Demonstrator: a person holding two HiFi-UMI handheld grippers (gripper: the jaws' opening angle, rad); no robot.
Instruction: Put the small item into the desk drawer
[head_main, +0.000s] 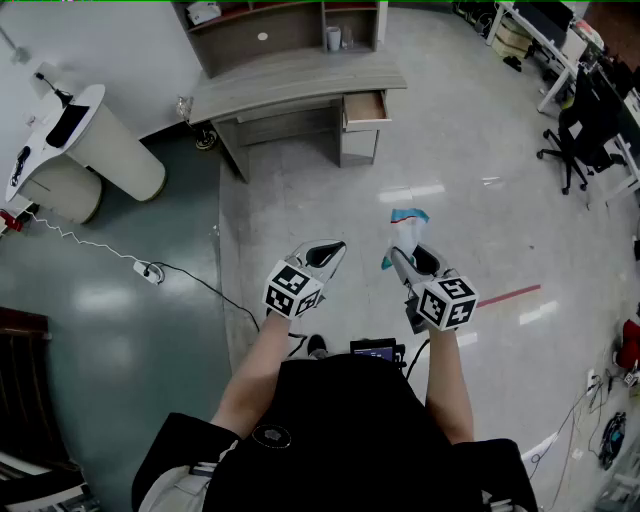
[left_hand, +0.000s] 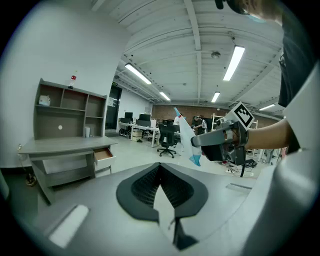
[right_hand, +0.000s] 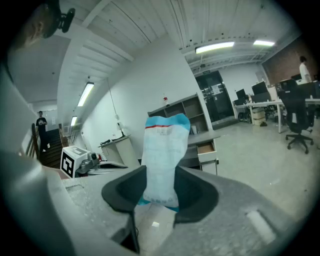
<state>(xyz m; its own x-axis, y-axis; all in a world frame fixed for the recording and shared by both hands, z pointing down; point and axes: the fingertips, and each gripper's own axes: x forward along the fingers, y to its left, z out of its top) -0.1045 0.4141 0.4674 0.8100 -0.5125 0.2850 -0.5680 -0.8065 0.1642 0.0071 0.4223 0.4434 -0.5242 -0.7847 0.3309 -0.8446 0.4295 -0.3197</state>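
I stand on the open floor, some way from a grey desk (head_main: 290, 80) whose small drawer (head_main: 365, 106) is pulled open; the drawer also shows far off in the gripper views (left_hand: 104, 155) (right_hand: 206, 148). My right gripper (head_main: 405, 256) (right_hand: 161, 189) is shut on a white packet with blue ends (head_main: 406, 232) (right_hand: 162, 160), which stands upright out of the jaws. In the left gripper view the packet (left_hand: 186, 137) sticks up from the right gripper (left_hand: 220, 142). My left gripper (head_main: 328, 252) (left_hand: 160, 172) hangs beside it, jaws together, holding nothing.
A shelf unit (head_main: 280, 25) sits on the desk. A white rounded stand (head_main: 85, 145) is at the left, with a power strip and cable (head_main: 150, 270) on the floor. Office chairs (head_main: 580, 130) and desks line the right. A red tape strip (head_main: 510, 295) marks the floor.
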